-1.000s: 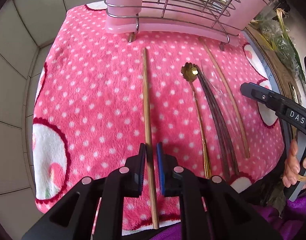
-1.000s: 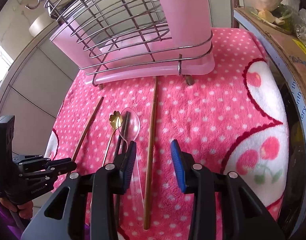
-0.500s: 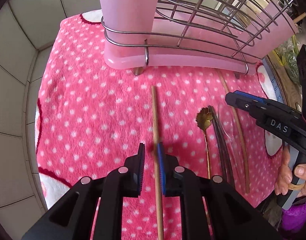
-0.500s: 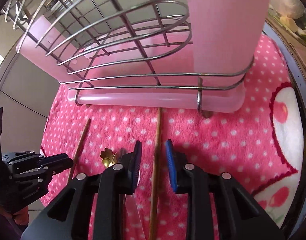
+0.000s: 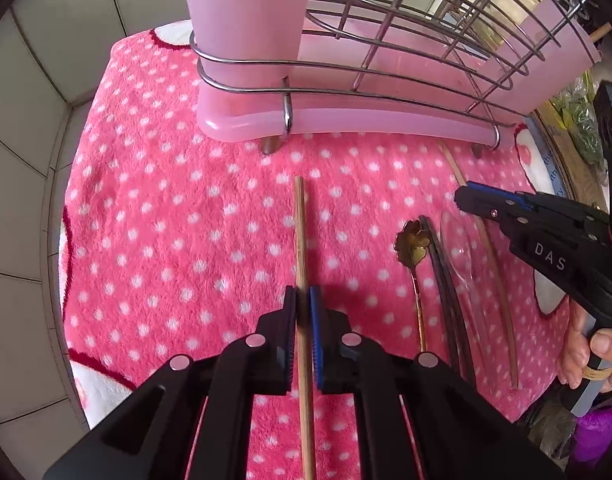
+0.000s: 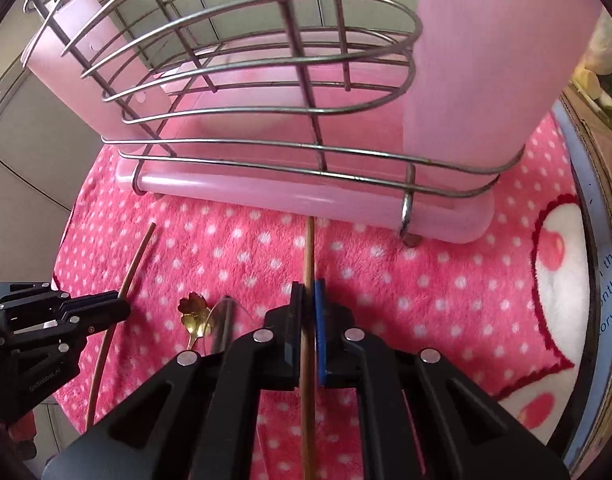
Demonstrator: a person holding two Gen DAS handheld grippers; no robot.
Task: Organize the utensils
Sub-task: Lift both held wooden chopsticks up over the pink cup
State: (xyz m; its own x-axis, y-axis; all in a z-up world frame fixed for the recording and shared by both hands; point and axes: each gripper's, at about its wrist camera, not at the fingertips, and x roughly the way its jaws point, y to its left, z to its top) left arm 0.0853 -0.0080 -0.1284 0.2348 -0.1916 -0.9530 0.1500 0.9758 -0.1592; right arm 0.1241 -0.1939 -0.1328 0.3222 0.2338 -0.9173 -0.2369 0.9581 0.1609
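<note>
Two wooden chopsticks are each caught between a pair of jaws: the left gripper (image 5: 302, 300) has closed its jaws almost fully onto the left chopstick (image 5: 300, 240), and the right gripper (image 6: 308, 296) has done the same on the right chopstick (image 6: 309, 256), so that only the width of the stick keeps each pair apart. Both sticks lie lengthwise along the pink polka-dot towel (image 5: 178, 248) with their far tips pointing at the utensil rack (image 5: 345, 92), a wire frame on a pink plastic drip tray with a tall pink cup at each end. The right chopstick's tip reaches just to the front edge of the tray, while the left one's tip stops a little short of it. Between the two sticks, in the left wrist view, lie a gold spoon with a flower-shaped end (image 5: 414, 248), a pair of dark chopsticks (image 5: 441, 280) just beside it, and a clear plastic spoon (image 5: 461, 256) touching the dark pair. In the right wrist view the gold flower end shows just left of the jaws, and the left chopstick curves past the tip of the left gripper. A bare hand (image 5: 589, 344) with a ring grips the right gripper's handle at the towel's right edge.
</note>
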